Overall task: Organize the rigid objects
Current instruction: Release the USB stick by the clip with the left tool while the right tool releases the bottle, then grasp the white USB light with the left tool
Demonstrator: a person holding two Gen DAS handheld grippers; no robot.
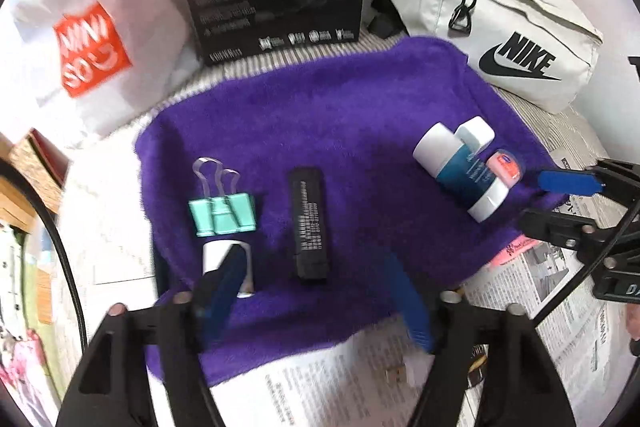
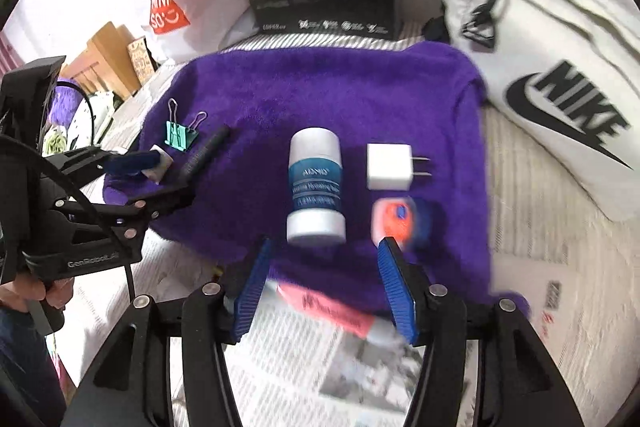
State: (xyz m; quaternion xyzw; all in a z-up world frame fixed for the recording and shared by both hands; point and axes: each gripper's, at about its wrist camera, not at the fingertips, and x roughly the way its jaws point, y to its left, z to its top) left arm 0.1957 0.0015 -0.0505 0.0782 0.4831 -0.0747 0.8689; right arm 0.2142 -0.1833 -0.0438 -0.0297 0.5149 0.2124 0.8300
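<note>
Orange tin (image 2: 394,217) beside right tool (image 2: 328,287)

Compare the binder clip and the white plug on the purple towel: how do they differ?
The binder clip is mint green with two wire handles; the plug is a plain white block with two metal prongs. The clip lies at the towel's left edge, beside a black stick; the plug lies on the right, next to a blue-and-white bottle. The clip looks smaller. Both rest loose on the towel, outside either gripper.

The small white object (image 1: 226,263) is half hidden behind a blue finger; the orange-blue item (image 2: 400,217) is blurred.
</note>
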